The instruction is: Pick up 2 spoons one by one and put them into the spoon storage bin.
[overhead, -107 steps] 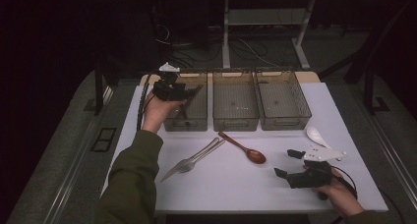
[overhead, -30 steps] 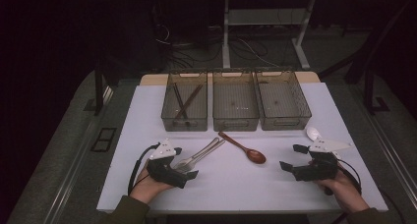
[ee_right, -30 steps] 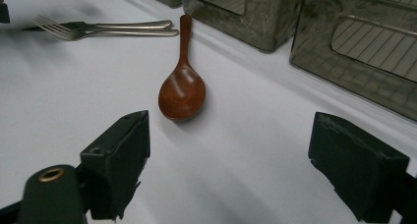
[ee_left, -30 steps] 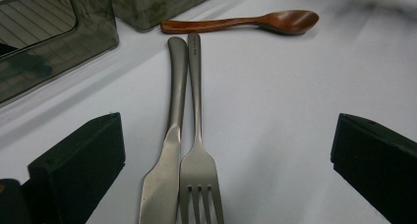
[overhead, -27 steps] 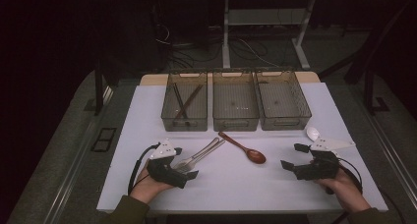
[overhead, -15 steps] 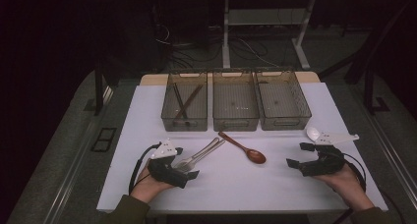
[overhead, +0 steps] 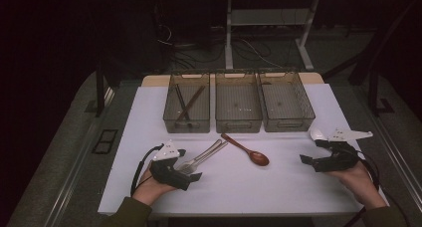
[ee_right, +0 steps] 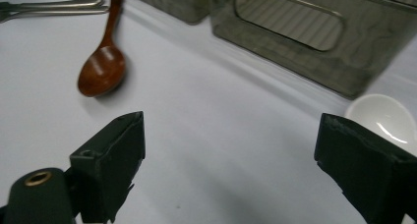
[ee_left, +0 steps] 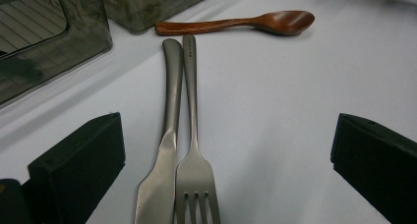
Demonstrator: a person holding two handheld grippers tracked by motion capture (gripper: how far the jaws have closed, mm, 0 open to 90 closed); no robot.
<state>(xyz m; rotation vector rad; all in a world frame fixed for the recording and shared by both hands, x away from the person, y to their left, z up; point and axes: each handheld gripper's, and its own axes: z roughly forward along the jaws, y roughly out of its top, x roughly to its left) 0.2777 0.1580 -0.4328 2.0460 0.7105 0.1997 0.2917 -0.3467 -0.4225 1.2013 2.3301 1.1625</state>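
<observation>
Left gripper (ee_left: 216, 184), jaws wide and empty, straddles fork (ee_left: 194, 150) and knife (ee_left: 164, 150) near desk's front edge: close on one handle only; right gripper (ee_right: 231, 175) wide, empty.

Both hands rest low at the near edge, left gripper (overhead: 186, 171) and right gripper (overhead: 313, 155) with jaws spread wide

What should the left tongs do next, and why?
Probably ease forward and down, then close on the fork. The left tongs are open, low over the table, straddling the knife and fork, which lie touching, so taking one alone needs care.
</observation>
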